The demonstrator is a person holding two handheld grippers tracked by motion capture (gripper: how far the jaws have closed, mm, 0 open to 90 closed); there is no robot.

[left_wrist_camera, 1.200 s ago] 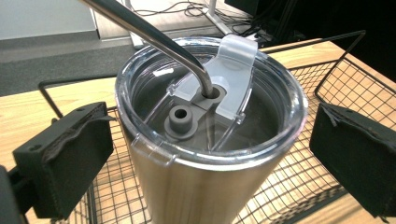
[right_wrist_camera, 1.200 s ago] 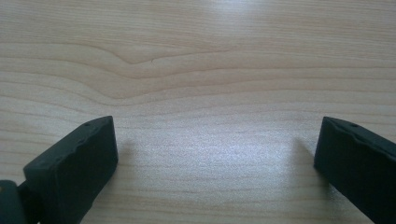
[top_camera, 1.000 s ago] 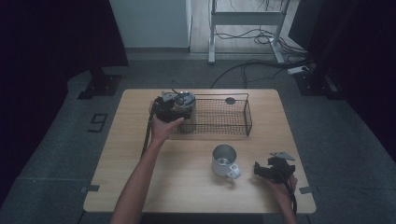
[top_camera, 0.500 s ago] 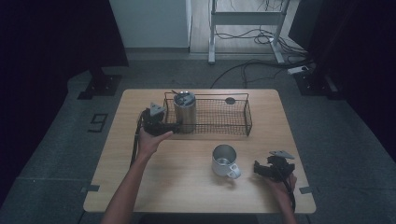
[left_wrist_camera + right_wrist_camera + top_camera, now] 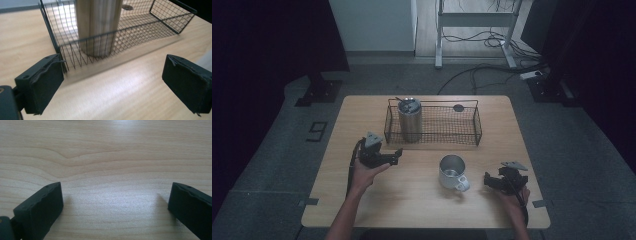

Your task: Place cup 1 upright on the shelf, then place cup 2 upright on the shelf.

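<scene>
**Inspector A:** Status of work? Landmark: black wire-mesh basket (image 5: 432,124) at the far middle of the pale wooden tabletop (image 5: 362,210).

**Inspector B:** Tall brushed-steel tumbler with lid (image 5: 409,119) standing upright inside the basket, at its left end. Placement of that item judged done. Short steel mug with handle (image 5: 452,172) outside the basket, just in front of its right half, resting on the tabletop, untouched. Judged left to do: the mug. Small dark round object (image 5: 458,107) at the basket's far rim; nature not discernible.

**Inspector A:** Grippers?

**Inspector B:** Left gripper (image 5: 395,155) just in front of the basket's near-left corner, fingers (image 5: 40,85) apart with nothing between them, only bare wood; mesh wall and tumbler base seen straight ahead in the left gripper view. Right gripper (image 5: 488,181) well to the front right of the basket, beside the mug, fingers (image 5: 40,206) spread wide over bare wood, holding nothing.

**Inspector A:** Differences from a second ago?

**Inspector B:** Then: left gripper up at the tumbler at the basket's left end. Now: drawn back toward the near side and lower, clear of the basket; fingers just been closing partway, on nothing. Tumbler position unchanged. Right gripper and mug unmoved.
</scene>
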